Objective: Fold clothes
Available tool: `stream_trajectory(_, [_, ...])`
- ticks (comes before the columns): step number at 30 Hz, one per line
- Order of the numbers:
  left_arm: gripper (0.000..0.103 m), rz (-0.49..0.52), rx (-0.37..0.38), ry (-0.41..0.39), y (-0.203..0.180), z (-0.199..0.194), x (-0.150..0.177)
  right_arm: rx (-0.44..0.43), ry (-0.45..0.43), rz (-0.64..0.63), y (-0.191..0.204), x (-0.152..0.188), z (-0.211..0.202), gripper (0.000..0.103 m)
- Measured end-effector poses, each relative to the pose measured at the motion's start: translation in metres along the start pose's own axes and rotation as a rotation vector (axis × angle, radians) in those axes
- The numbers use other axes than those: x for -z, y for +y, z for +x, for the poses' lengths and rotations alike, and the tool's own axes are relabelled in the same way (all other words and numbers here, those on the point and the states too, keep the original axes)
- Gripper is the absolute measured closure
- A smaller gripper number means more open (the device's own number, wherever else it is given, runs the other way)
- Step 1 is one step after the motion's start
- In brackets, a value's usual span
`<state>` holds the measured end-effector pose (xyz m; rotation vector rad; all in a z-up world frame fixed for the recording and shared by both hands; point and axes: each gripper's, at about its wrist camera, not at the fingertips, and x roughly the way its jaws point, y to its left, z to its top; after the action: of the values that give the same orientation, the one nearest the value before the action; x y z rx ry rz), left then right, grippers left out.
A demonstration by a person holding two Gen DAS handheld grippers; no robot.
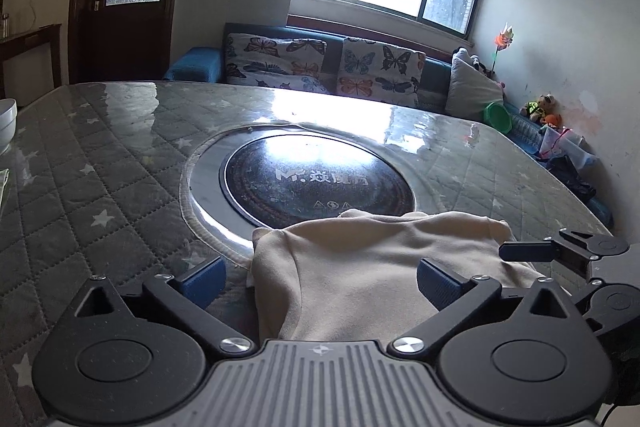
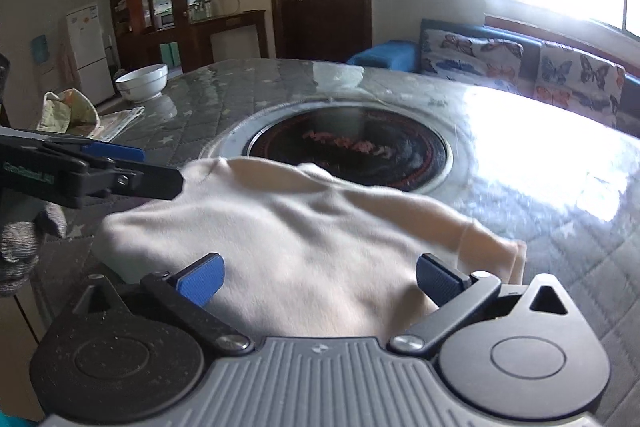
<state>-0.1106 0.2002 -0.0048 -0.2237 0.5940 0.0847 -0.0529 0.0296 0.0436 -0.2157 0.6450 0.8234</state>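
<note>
- Quilted, star-patterned worktop under glossy cover, round black cooktop inset at centre.
- Cream garment lying on near edge, partly over cooktop rim.
- Left hand-held gripper released, spread wide above garment's left part.
- Right hand-held gripper released too, above its right part, gripping nothing.

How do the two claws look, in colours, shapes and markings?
The left claw has black linkage arms with silver screws, round black discs, a grey ribbed body and blue ribbed pads. The right claw is built the same: black arms, grey ribbed middle, blue pads. In the right wrist view, the left claw shows faint green lettering, too blurred to read.
</note>
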Motion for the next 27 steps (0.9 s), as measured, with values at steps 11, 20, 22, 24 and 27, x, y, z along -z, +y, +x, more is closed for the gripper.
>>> stream_trajectory(11, [0.000, 0.002, -0.007, 0.051, -0.003, 0.002, 0.018, 0.034, 0.000, -0.019, 0.008, 0.015, 0.009, 0.000])
stream_trajectory(20, [0.000, -0.002, -0.020, 0.061, -0.003, 0.001, 0.023, 0.018, -0.021, -0.031, 0.010, 0.013, -0.011, 0.000])
stream_trajectory(22, [0.000, -0.007, -0.020, 0.063, -0.002, 0.001, 0.025, 0.018, -0.028, -0.048, 0.014, 0.017, -0.017, 0.000])
stream_trajectory(24, [0.000, -0.008, -0.022, 0.069, -0.003, 0.002, 0.026, 0.025, -0.008, -0.062, 0.015, 0.021, -0.016, 0.000])
stream_trajectory(27, [0.000, -0.011, -0.022, 0.076, -0.003, 0.003, 0.027, 0.022, 0.014, -0.054, 0.013, 0.027, -0.014, 0.000])
